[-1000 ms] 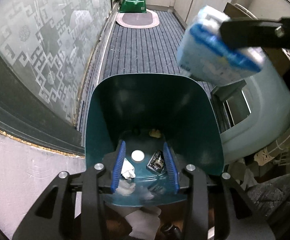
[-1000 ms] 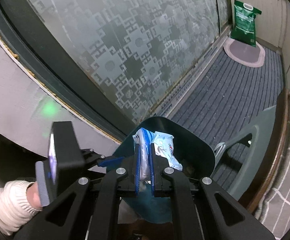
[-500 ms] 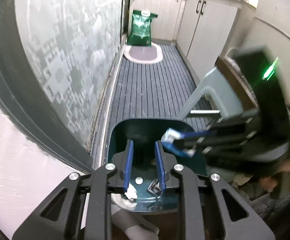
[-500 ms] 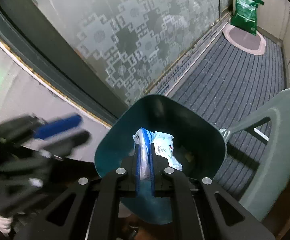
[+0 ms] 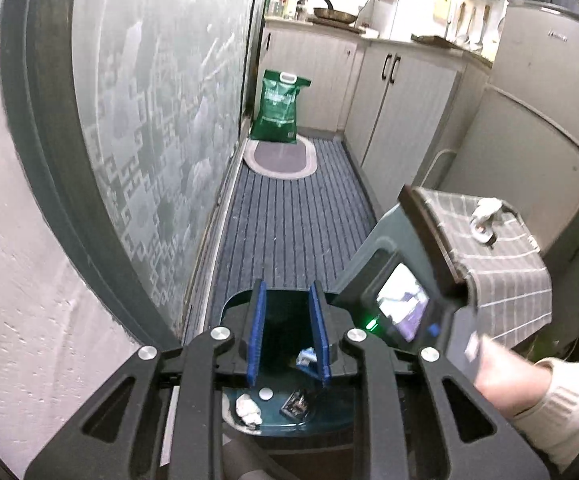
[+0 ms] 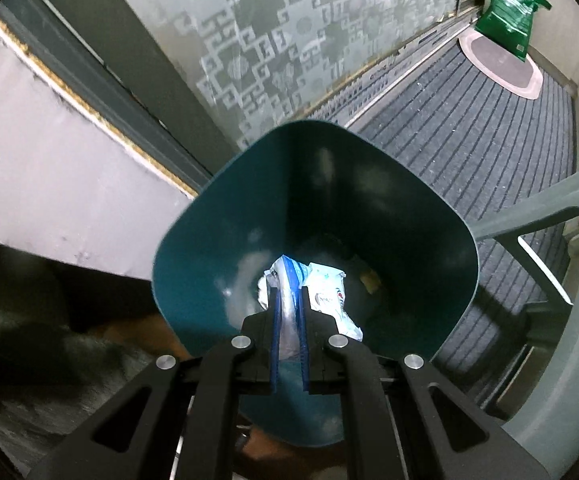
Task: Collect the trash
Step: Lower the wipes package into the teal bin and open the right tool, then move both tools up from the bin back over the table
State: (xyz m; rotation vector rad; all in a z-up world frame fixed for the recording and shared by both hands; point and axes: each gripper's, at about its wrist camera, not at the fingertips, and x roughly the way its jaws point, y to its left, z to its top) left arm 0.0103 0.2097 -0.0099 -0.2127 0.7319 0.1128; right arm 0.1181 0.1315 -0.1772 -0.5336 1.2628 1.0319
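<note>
A dark teal trash bin [image 6: 209, 256] stands on the floor by the glass door; it also shows in the left wrist view [image 5: 233, 304]. My right gripper [image 6: 288, 300] is shut on a white and blue plastic wrapper [image 6: 329, 296] and holds it down inside the bin's mouth. My left gripper [image 5: 287, 300] is open and empty above the bin's near rim. On the bin's bottom lie a crumpled tissue [image 5: 249, 407], a small white cap [image 5: 265, 393] and a dark wrapper [image 5: 295, 402]. The right gripper's body with its screen [image 5: 401, 312] shows in the left wrist view.
A patterned frosted glass door [image 6: 289, 40] runs along the left. A grey-green plastic chair [image 6: 549, 320] stands right of the bin, with a checked cloth [image 5: 501, 248] over it. A striped mat [image 5: 289, 224], an oval rug [image 5: 279, 158] and a green bag [image 5: 279, 106] lie beyond. Cabinets [image 5: 401, 108] line the right.
My right gripper has lowered the wrapper into the bin. My left gripper has risen and pulled back from the bin, so the kitchen now shows.
</note>
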